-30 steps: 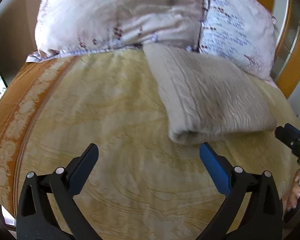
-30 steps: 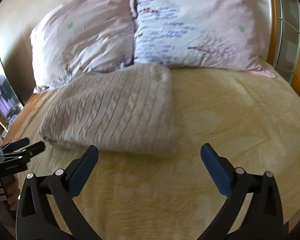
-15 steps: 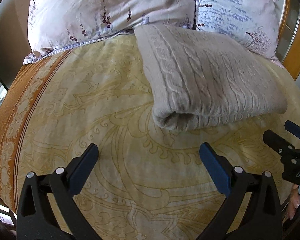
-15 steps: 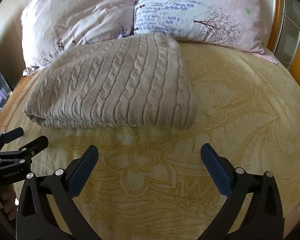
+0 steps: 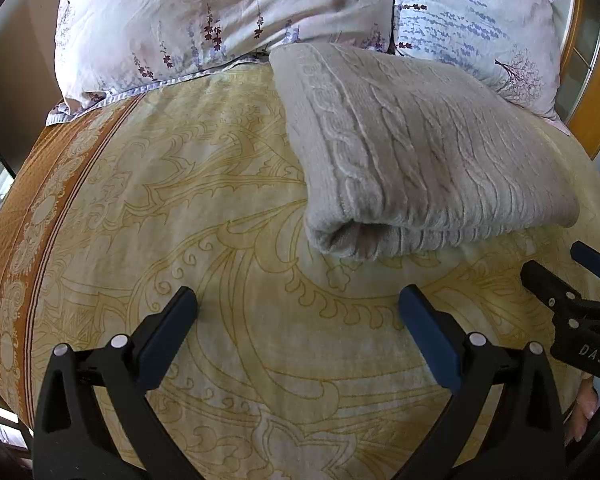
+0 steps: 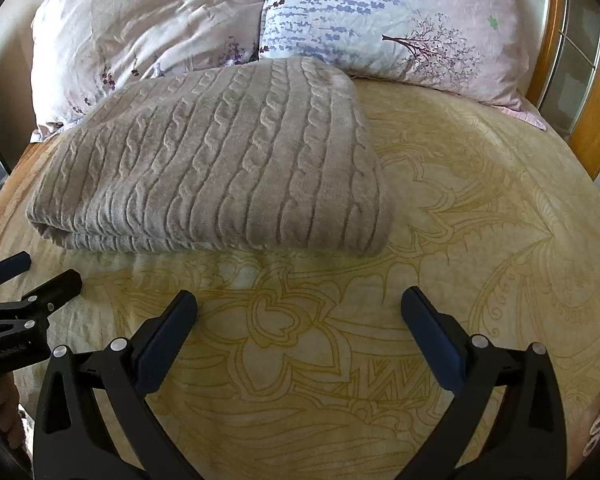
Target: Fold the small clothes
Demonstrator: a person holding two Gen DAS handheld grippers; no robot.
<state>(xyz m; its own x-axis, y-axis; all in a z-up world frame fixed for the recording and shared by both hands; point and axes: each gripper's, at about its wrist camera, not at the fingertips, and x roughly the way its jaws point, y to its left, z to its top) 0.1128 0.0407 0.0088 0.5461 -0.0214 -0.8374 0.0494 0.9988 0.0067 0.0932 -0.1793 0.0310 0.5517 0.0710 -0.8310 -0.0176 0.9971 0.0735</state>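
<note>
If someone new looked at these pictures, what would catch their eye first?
Probably the folded grey cable-knit garment, lying on the yellow patterned bedspread just below two floral pillows. Next, the open left gripper and right gripper, both empty and short of the garment's near edge.
</note>
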